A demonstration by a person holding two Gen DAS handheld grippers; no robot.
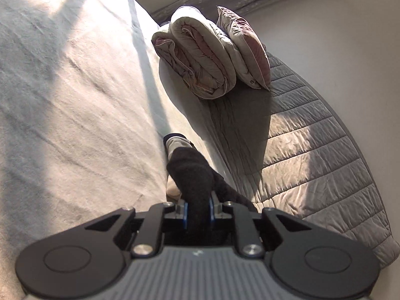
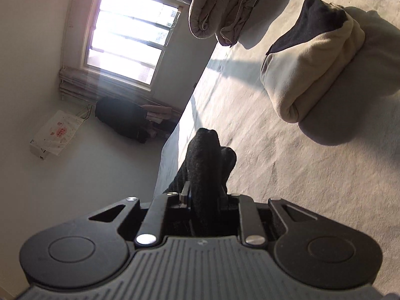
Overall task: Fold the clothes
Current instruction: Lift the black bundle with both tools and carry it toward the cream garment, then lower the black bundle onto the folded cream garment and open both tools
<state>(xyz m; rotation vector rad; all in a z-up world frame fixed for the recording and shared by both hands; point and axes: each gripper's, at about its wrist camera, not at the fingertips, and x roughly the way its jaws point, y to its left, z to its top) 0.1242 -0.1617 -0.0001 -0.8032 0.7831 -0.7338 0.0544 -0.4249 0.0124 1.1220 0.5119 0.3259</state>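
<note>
A dark knitted garment (image 1: pixel 191 172) is gripped by the left claw (image 1: pixel 197 207), whose jaws are closed tight on a bunched fold of the fabric. A cream-coloured part of the same or another garment is seen just beyond the dark cloth in the left wrist view; which it is cannot be told. The right claw (image 2: pixel 203 197) is likewise closed on dark knitted fabric (image 2: pixel 205 160), held above the pale bed sheet (image 2: pixel 287 175) near the edge of the bed.

On the sheet, well apart from the right claw, a cream and black garment (image 2: pixel 312 57) is seen already rolled into a compact bundle, so at least one piece is judged to be finished. The dark piece is judged to be still in progress: it is lifted and bunched, not laid flat, and no neat fold is visible yet. It remains to be spread, folded and set down, probably beside the finished bundle.

A folded duvet (image 1: pixel 197 57) and a pillow (image 1: pixel 247 50) are seen at the far end of the bed, resting on a grey quilted cover (image 1: pixel 312 150).
</note>
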